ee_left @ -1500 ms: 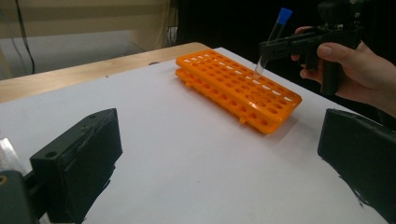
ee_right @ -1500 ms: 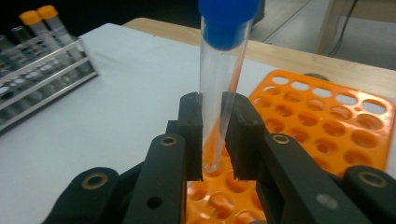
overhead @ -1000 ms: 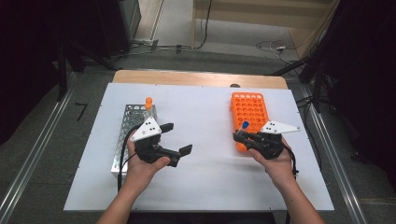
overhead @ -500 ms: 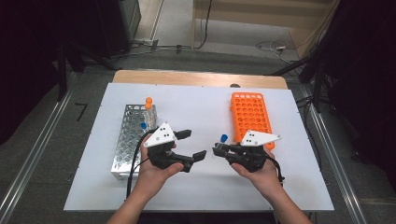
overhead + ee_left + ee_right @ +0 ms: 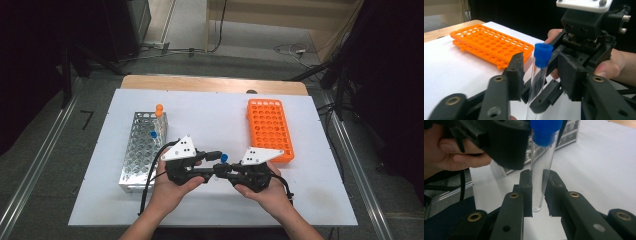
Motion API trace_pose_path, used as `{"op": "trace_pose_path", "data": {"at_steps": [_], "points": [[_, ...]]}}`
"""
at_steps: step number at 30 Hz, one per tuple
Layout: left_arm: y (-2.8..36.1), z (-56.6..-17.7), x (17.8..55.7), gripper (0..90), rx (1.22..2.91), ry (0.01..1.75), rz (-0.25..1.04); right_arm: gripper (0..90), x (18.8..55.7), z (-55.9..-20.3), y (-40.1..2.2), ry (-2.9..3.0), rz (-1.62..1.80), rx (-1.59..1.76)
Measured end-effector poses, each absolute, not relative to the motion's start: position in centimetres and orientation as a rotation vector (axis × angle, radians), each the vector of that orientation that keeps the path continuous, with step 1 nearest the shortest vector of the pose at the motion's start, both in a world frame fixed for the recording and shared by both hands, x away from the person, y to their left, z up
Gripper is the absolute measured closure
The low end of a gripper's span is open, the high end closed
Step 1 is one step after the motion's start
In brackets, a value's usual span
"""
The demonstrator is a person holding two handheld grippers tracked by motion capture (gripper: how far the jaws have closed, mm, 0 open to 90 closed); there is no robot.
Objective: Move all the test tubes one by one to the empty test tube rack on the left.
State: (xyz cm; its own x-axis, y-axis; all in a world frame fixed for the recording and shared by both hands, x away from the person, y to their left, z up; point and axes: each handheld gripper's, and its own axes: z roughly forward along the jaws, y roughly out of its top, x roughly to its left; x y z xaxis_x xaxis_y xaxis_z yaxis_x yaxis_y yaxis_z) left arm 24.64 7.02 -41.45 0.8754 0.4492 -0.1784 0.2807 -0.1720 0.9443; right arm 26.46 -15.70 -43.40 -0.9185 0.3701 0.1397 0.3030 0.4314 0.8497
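White table (image 5: 210,115) underneath, mid-handover. Nearest, right gripper (image 5: 537,187) clamped on the lower end of the tube (image 5: 540,175), upright, blue cap on top. Just beyond, left gripper (image 5: 541,75) closing around the upper tube, fingers (image 5: 515,75) either side, not clearly pressing yet. Farther off, orange rack (image 5: 491,45).

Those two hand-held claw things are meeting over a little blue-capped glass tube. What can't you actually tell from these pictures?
- Left gripper view: whether the left gripper, whose fingers have just been closing, touches the clear blue-capped glass tube; gaps show on both sides, and the bottom edge cuts off the tube's lower end.
- Right gripper view: the blue cap's top, cut by the upper edge; the right gripper is clamped on the tube.
- High view: how many tubes stand in the silver metal rack; too small.
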Motion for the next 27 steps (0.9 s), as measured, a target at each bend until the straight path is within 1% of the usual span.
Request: {"op": "trace_pose_path", "data": {"at_steps": [7,9,16,19,20,22,27], "points": [[6.7,-41.7,24.7,68.6,1.799,0.546,0.155,75.0,26.2,-43.4,-15.5,2.605,1.51,0.593],[6.8,-41.7,24.7,73.3,1.794,0.552,0.164,75.0,26.1,-43.4,-15.5,2.606,1.509,0.592],[7.0,-41.6,24.6,76.4,1.783,0.553,0.199,73.3,26.2,-43.6,-15.7,2.585,1.539,0.586],[7.6,-41.5,24.6,76.5,1.764,0.568,0.204,65.5,26.4,-43.8,-16.1,2.565,1.549,0.592],[7.9,-41.4,24.6,76.6,1.759,0.572,0.214,61.6,26.5,-43.9,-16.2,2.559,1.564,0.595],[8.5,-41.2,24.6,76.6,1.748,0.586,0.228,49.2,26.7,-44.0,-16.6,2.543,1.586,0.6],[10.2,-40.8,24.6,76.6,1.721,0.62,0.269,41.3,27.3,-44.3,-18.3,2.49,1.595,0.638]]}}
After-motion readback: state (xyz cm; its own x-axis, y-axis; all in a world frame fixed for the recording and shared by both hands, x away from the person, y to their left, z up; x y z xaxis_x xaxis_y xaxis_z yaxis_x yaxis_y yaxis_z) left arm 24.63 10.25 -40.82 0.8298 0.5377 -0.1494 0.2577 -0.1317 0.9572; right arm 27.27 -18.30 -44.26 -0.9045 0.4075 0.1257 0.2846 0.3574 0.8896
